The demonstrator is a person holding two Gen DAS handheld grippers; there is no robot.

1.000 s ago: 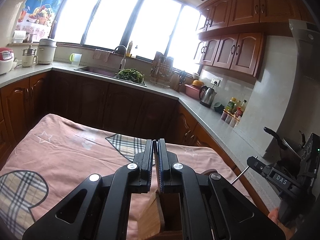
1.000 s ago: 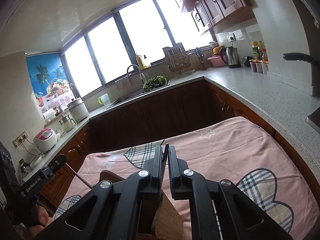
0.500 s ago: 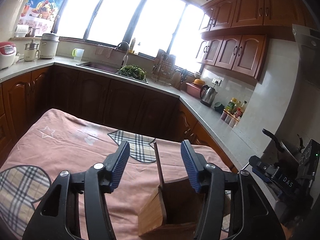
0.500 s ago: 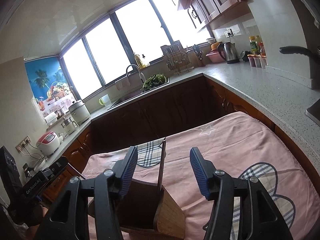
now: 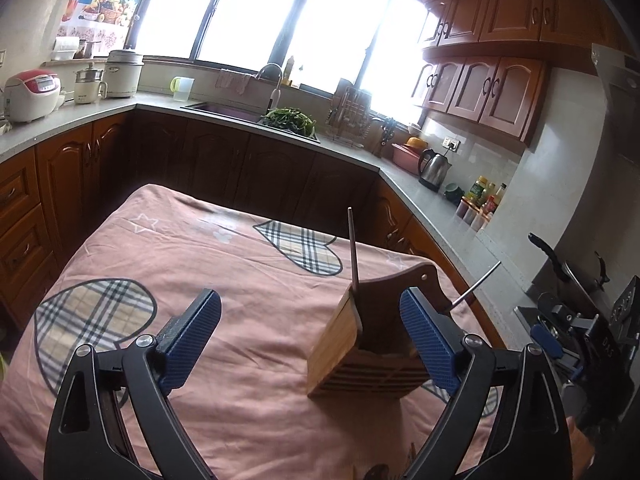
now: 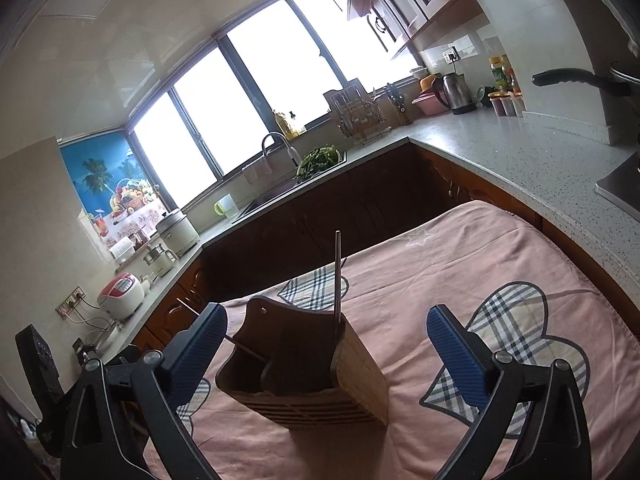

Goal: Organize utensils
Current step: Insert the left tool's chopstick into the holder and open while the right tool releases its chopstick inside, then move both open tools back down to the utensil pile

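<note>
I had both grippers spread wide, jaws just opened and clasping nothing: the left gripper (image 5: 310, 336) and right gripper (image 6: 326, 344) flanked the wooden holder (image 6: 304, 364) on the pink cloth (image 5: 192, 264), one chopstick (image 6: 338, 276) standing inside (another leaning). Drop-off looked done; next I judged I'd need another utensil.

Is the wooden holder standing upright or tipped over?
Upright: the wooden holder stands on the pink cloth, opening upward, a thin stick rising from it.
</note>
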